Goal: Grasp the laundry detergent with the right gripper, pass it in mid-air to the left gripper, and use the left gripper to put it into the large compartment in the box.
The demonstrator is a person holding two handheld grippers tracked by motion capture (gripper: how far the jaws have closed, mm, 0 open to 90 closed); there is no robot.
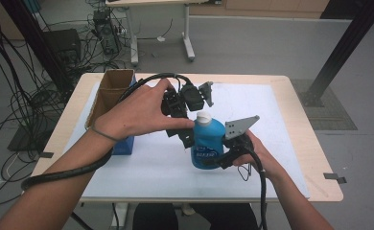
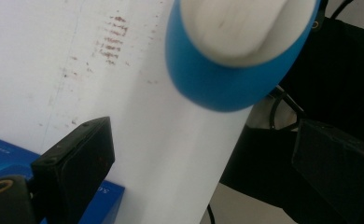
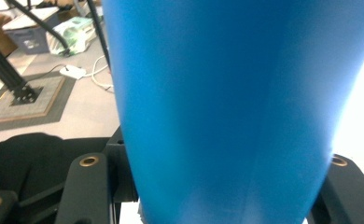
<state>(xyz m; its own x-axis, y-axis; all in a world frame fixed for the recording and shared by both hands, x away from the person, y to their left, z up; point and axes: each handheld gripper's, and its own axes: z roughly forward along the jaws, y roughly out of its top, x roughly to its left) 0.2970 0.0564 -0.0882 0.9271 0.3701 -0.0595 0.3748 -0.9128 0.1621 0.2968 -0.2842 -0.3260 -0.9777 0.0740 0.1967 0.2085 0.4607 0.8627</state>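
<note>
- Upright in the middle of the table, the blue bottle point(image 1: 207, 143) with its white cap point(image 1: 203, 116) stands over the white sheet point(image 1: 252, 105), gripped low on its body.
- Clamped on that bottle is the right gripper point(image 1: 217, 160); in the right gripper view the blue body point(image 3: 227, 107) sits squeezed between the two black jaws.
- Just above and left of the cap hovers the left gripper point(image 1: 187, 136); in the left gripper view its jaws stand wide apart with nothing between them, the cap point(image 2: 238, 28) ahead.
- Farther left, a blue box point(image 1: 123, 143) lies against an open cardboard box point(image 1: 109, 88) at the table's left edge point(image 1: 63, 139).
</note>
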